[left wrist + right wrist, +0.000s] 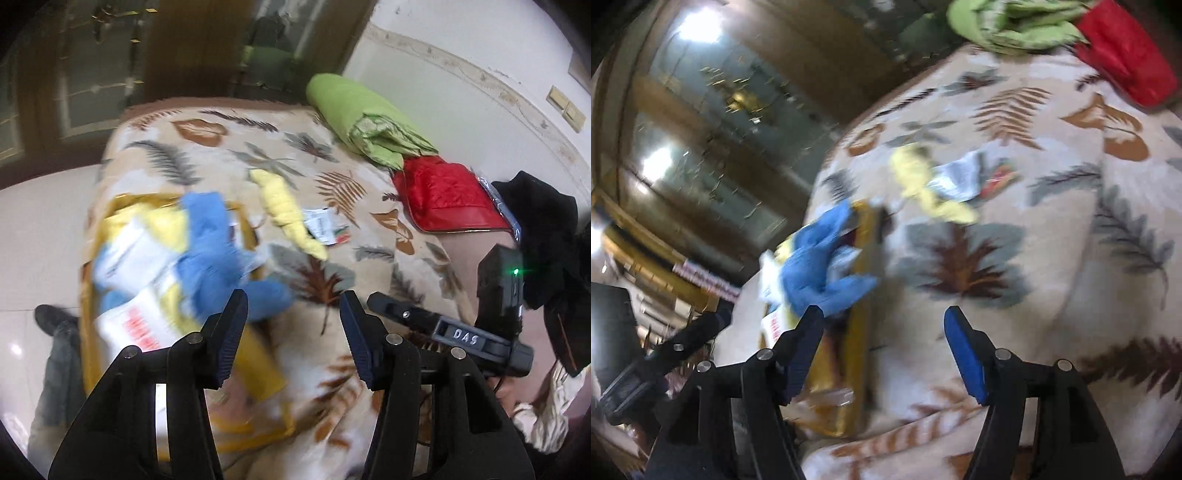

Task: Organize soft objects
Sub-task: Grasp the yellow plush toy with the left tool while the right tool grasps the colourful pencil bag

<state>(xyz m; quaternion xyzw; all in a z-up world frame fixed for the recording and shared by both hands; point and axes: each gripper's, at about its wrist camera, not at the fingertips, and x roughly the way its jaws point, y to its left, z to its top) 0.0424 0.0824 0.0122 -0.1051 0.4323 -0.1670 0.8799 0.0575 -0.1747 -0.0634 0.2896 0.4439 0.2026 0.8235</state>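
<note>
On the leaf-print blanket a yellow sock lies loose, its long axis running from far-left to near-right, well ahead of both tools. Left gripper and right gripper both stand open and hold nothing. A blue sock hangs over the edge of the yellow box at the left. The right gripper looks better placed to take the yellow sock across its narrow middle

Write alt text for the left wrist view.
The open left gripper hovers empty over a leaf-print blanket, near a blue cloth lying across a yellow box. A pale yellow cloth lies beyond.
</note>
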